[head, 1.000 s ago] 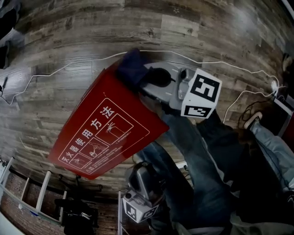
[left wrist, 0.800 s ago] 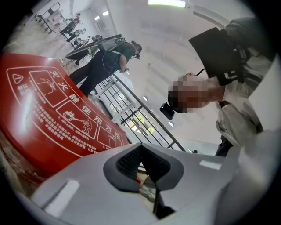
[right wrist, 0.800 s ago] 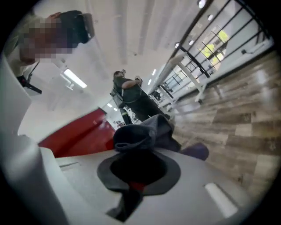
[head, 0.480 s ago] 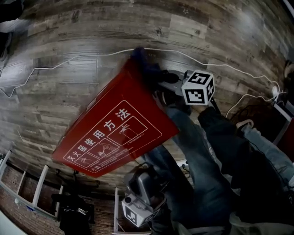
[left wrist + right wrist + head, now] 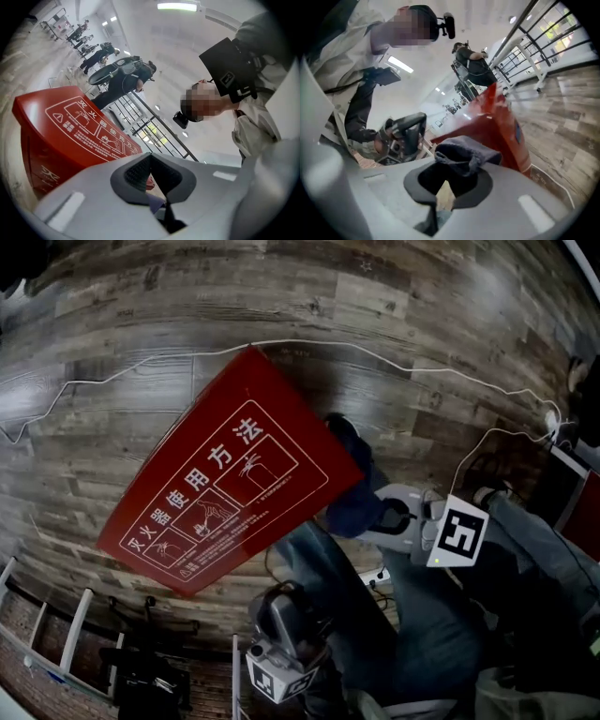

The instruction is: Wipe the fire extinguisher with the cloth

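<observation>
Dark cloth (image 5: 464, 152) we pinched in our right gripper (image 5: 373, 518) beside the red extinguisher box (image 5: 225, 484) for wiping; our left gripper (image 5: 151, 176) was pressed together, empty.

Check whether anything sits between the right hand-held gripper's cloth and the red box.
Nothing visible does. The right hand-held gripper is shut on the crumpled dark blue cloth, which sits at the edge of the red fire extinguisher box with white lettering; no object shows between them. Contact can't be confirmed.
</observation>
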Demonstrator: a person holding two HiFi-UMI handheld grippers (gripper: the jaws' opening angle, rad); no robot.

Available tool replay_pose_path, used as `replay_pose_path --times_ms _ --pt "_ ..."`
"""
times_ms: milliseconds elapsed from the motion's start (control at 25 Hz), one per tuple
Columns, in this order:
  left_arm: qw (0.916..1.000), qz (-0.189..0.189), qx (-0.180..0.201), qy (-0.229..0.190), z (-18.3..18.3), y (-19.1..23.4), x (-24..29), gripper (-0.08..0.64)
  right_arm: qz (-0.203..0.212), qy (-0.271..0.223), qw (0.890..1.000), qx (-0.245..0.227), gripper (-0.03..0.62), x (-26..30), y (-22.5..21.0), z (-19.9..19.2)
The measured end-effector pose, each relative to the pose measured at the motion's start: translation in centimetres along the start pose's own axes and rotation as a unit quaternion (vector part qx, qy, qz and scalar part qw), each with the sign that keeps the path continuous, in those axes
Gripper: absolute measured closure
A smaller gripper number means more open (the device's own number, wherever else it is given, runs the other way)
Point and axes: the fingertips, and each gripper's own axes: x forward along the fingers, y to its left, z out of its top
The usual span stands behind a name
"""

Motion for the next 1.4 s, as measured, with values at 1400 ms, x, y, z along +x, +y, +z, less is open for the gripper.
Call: replay_pose_path --times_ms 1400 --pt "0.9971 0.029 -0.021 -0.067 8.7 10.8 -16.3 0.554 -0.188 0.244 0.781 -0.544 0.523 13.7 3.6 6.0"
